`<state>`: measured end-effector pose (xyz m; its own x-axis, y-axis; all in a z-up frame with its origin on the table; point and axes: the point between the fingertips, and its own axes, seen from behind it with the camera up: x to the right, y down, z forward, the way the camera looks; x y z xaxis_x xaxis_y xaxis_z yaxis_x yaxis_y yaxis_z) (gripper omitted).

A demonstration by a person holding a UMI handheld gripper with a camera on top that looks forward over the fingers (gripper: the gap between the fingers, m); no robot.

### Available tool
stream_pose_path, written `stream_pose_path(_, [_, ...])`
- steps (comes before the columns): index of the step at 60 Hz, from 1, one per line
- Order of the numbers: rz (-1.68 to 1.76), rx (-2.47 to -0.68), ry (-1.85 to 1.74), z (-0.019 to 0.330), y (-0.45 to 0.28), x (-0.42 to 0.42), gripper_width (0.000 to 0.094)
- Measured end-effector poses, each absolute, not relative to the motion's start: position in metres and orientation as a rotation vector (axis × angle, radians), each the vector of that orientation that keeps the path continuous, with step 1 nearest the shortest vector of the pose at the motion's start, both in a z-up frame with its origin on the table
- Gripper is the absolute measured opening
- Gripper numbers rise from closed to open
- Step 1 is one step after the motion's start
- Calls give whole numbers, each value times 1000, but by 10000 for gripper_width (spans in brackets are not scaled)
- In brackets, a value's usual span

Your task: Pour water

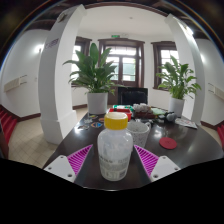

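Bottle (115, 150) upright on the dark table (185, 145), right between the two fingers, nearer than anything else on the tabletop. Translucent white body, yellow cap, a pale label across the front; water level not readable. Pink pads (79, 157) angled in on either side, left pad close to the bottle's shoulder, right pad likewise; a sliver of dark table seems visible between each pad and the bottle wall, but actual contact impossible to judge from here. Gripper (113, 160) therefore either loosely about the bottle or pressing on it: cannot tell which.

Just beyond the bottle and slightly to its right, a pale cup (139, 131), apart from it. Farther right, a small red lid (168, 143) flat on the table, well apart from the bottle. Behind these, a clutter of small items (125, 110) along the far side of the table, red and green among them, too small to name. Off at the far right, some shiny things (186, 122), also unclear.

Beyond the table, two large leafy plants: left plant (97, 72) in a white pot, right plant (178, 78) in a white pot too. Between them a dark chair (133, 96). Thick white pillar (57, 75) to the left, a red-framed window (124, 62) at the back, white walls, pale floor.
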<state>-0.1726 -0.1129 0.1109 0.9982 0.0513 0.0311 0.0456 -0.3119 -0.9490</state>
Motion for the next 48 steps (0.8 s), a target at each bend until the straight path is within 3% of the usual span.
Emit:
stream_pose_path(6, [29,-1877,-59,106,-97,-183,741])
stream_pose_path(9, [18,-1872,-39,103,-95,-184,569])
stream_pose_path(17, [42,-1845,-39,84,-87,-217,486])
stream_pose_path(19, [40,-1838,-36,66,-85,-239,486])
stream_pose_path(29, [9,-1868,-12,67,-77,-248,467])
stream_pose_path(38, [242,-1885,188,82,-48,-288,467])
stream_pose_path(48, [652,-1739,564,117,-4,-297,468])
